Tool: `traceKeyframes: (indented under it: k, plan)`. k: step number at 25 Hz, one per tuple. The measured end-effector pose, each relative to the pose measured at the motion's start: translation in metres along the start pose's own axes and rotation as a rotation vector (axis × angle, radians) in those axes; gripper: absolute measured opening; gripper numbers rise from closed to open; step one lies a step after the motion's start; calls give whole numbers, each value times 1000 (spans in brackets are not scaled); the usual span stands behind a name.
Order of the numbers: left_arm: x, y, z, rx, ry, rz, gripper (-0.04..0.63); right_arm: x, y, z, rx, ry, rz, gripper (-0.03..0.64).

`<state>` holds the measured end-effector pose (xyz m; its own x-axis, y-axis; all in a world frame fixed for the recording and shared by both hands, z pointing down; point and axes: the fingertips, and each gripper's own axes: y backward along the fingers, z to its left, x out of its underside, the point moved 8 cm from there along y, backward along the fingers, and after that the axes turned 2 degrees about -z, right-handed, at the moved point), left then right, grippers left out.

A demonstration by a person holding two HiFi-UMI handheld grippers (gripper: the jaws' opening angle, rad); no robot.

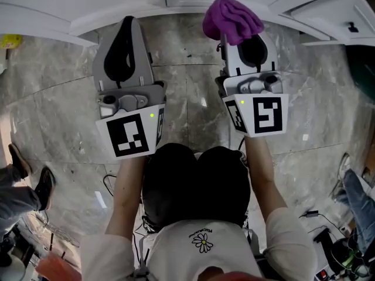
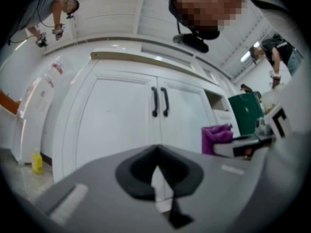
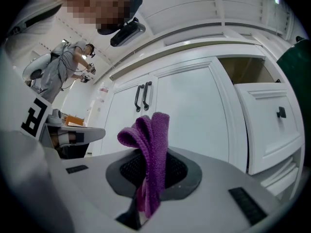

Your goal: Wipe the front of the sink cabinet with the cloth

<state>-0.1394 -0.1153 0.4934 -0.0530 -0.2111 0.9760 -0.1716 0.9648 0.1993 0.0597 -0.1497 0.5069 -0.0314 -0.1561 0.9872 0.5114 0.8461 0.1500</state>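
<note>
A purple cloth [image 1: 232,18] sticks up from my right gripper [image 1: 241,37], which is shut on it; in the right gripper view the cloth [image 3: 148,149] stands folded between the jaws. My left gripper [image 1: 124,37] is shut and holds nothing; its jaws meet in the left gripper view [image 2: 156,166]. The white sink cabinet [image 2: 129,115] with two dark door handles [image 2: 160,102] stands a short way ahead of both grippers. The same doors [image 3: 160,115] show in the right gripper view, and the cloth is apart from them.
An open white drawer [image 3: 272,125] juts out right of the cabinet doors. A yellow bottle [image 2: 37,161] stands on the floor at the cabinet's left. Grey marble floor [image 1: 187,86] lies below. Other people's feet [image 1: 29,174] are at the left, cables at the lower right.
</note>
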Motion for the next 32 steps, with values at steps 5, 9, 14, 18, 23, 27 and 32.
traceKeyframes:
  k: [5, 9, 14, 18, 23, 27, 32]
  plan:
    - [-23, -8, -2, 12, 12, 6, 5, -33, 4, 2, -8, -17, 4, 52]
    - [-89, -11, -2, 16, 38, 28, 5, -99, 5, 7, -14, -35, 79, 52]
    - [-232, -21, -5, 26, 21, 66, 6, -241, 10, 7, 9, -64, 139, 52]
    - [-364, -30, 0, 18, 45, 100, 6, -374, 12, 7, 36, -89, 191, 51]
    - [-523, -42, 6, 45, 24, 113, 5, -525, 11, 7, 63, -122, 214, 52]
    - [-623, -54, 2, 63, 15, 80, 5, -620, 15, 3, 72, -125, 173, 52]
    - [-656, -44, 8, 78, 30, 23, 5, -658, 30, 22, 66, -100, 115, 52]
